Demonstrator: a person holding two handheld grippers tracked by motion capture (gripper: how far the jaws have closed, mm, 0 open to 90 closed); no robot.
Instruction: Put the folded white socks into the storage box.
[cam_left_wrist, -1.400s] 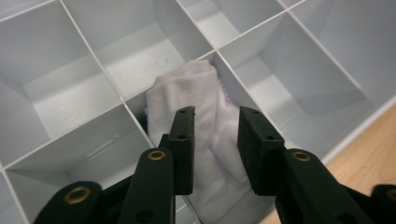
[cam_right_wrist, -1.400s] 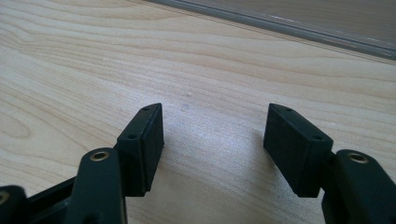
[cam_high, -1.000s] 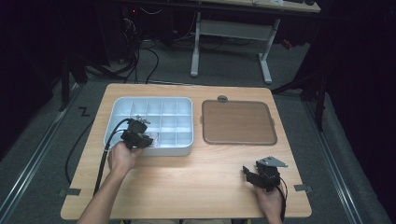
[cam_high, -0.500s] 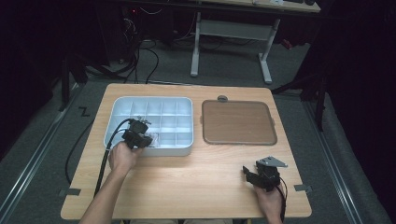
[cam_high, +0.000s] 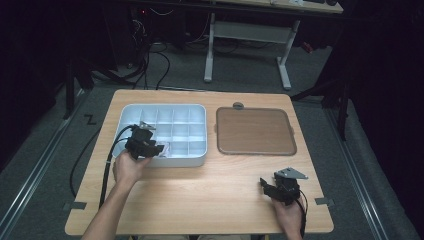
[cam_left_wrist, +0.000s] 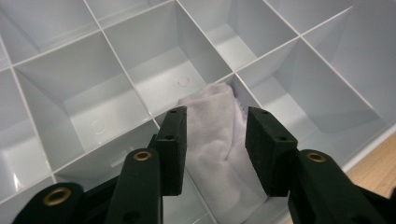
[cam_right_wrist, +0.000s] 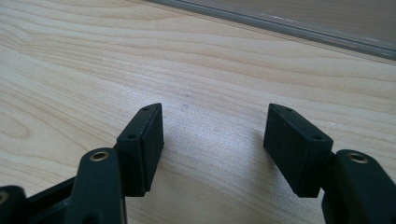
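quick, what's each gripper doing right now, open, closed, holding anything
Left gripper: jaws have just been opening, pads apart; the white cloth lies between them in a compartment of the white tray, not gripped.
Right gripper: open, holding nothing, over the wooden table.

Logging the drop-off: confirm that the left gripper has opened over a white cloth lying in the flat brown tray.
Not the brown tray. The left gripper view shows the crumpled white cloth in a near-edge compartment of the white plastic divided box, with the left gripper just opened, jaws either side of it.

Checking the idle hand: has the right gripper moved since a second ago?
No. The right gripper sits at the same spot on the table's near right corner, below the brown tray.
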